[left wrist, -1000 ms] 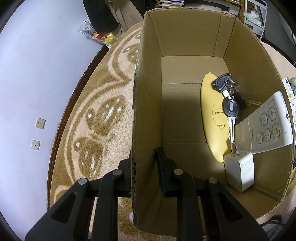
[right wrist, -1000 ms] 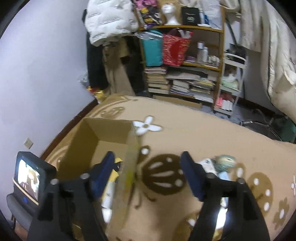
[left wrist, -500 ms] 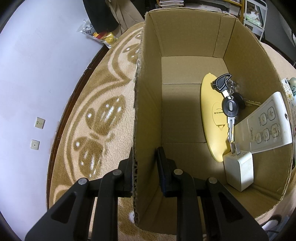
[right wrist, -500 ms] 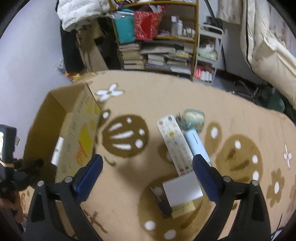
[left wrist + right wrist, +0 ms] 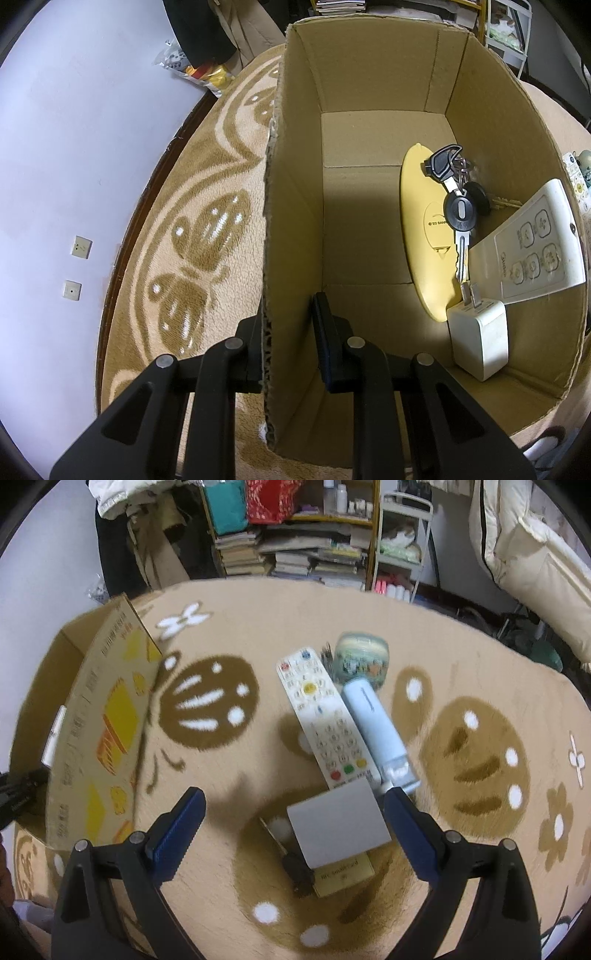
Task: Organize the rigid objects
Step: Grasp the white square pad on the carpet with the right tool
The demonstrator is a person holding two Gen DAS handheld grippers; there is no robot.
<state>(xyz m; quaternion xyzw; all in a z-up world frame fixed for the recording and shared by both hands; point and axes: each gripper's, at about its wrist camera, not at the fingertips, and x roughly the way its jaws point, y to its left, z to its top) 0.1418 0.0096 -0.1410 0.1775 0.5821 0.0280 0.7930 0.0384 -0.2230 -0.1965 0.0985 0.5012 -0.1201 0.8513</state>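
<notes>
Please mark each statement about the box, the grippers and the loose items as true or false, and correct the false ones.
1. The left gripper clamps a wall of the cardboard box. True.
2. The right gripper holds the long white remote. False: it is open, above the carpet.
3. A bunch of keys lies inside the box. True.
4. The box holds nothing white. False: a white charger is inside.

Tan patterned carpet (image 5: 280, 613), pale wall (image 5: 74, 122), cluttered bookshelf (image 5: 295, 550), white quilt (image 5: 535, 550) at right.
</notes>
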